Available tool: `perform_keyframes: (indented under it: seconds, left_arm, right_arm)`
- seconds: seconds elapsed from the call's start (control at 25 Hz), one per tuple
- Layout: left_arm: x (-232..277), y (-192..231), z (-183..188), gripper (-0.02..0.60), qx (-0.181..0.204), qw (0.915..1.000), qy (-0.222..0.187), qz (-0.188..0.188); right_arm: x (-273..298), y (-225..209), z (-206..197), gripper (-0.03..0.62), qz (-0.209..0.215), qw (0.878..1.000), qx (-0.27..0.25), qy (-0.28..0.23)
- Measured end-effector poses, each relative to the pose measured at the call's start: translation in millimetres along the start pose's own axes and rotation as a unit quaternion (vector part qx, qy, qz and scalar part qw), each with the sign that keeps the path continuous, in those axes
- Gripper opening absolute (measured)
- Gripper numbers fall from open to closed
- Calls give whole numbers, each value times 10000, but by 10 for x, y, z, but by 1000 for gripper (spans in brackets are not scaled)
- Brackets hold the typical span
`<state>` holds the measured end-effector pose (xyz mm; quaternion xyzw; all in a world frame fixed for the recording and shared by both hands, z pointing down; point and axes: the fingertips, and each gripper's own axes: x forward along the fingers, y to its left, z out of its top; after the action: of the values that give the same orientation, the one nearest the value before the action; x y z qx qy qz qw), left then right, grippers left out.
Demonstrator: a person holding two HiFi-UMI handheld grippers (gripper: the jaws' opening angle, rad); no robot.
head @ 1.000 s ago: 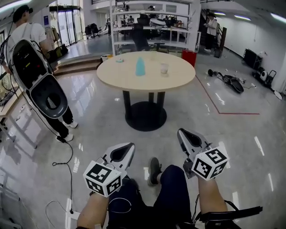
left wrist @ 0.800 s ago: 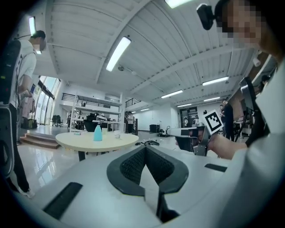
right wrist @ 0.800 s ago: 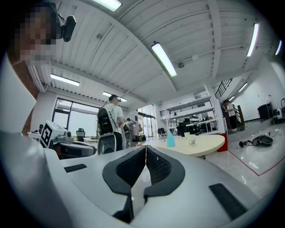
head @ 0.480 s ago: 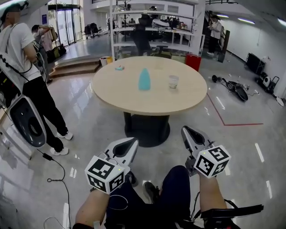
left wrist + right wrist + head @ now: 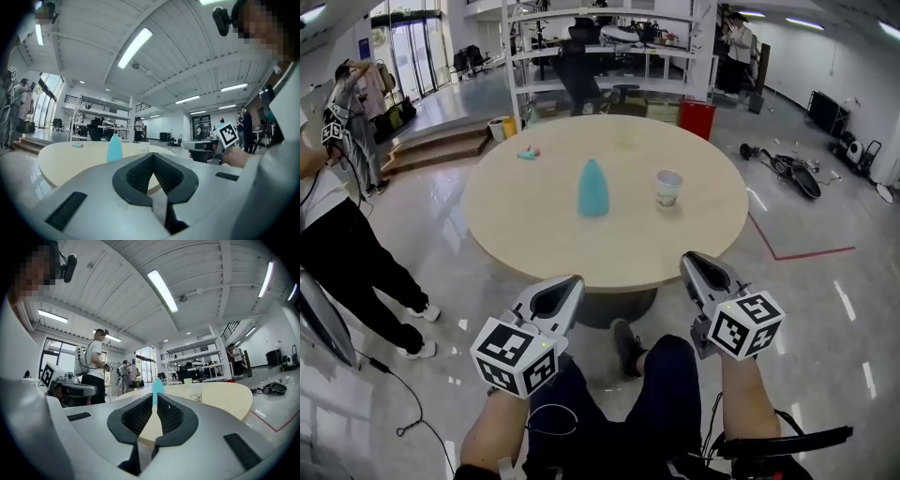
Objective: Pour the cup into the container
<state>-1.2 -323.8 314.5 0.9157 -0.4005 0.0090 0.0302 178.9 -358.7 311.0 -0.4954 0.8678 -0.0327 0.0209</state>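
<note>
Left hand-held gripper (image 5: 570, 281): you are holding it clenched, empty.
Right hand-held gripper (image 5: 690, 259): clenched, empty, well apart from the cup (image 5: 668, 187).

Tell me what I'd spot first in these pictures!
A big round table fills the middle, with a turquoise bottle and a cup standing apart on it. Down in front, the left gripper and right gripper, both shut and empty, point toward it.

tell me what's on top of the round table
A blue container, a cup, a small teal item and a pale thing farther back sit apart on the table. The cup's contents cannot be made out.
</note>
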Motion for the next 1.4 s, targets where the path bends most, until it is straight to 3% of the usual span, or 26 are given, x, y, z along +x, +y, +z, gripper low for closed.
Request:
perform_keyframes:
  seconds: [0.08,0.44,0.72,0.88,1.4]
  left_arm:
    - [141,136,1,1,-25,10000,61,-55]
    - [695,968,-11,1,-33,9999,103,12]
    - [1195,1717,-75,2,-59,9995,234,206]
    - [1375,1886,-82,2,-69,9993,295,231]
    - [1638,2176,-244,2,-246,9979,523,307]
  right_arm:
    - [192,-127,1,23,-73,10000,45,42]
    - [966,-735,-69,215,-514,9985,88,172]
    - [1601,-1360,-294,316,-1028,9927,104,626]
    - [1751,-1536,-396,342,-1092,9898,239,881]
    - [2090,-1766,-514,342,-1207,9819,262,1434]
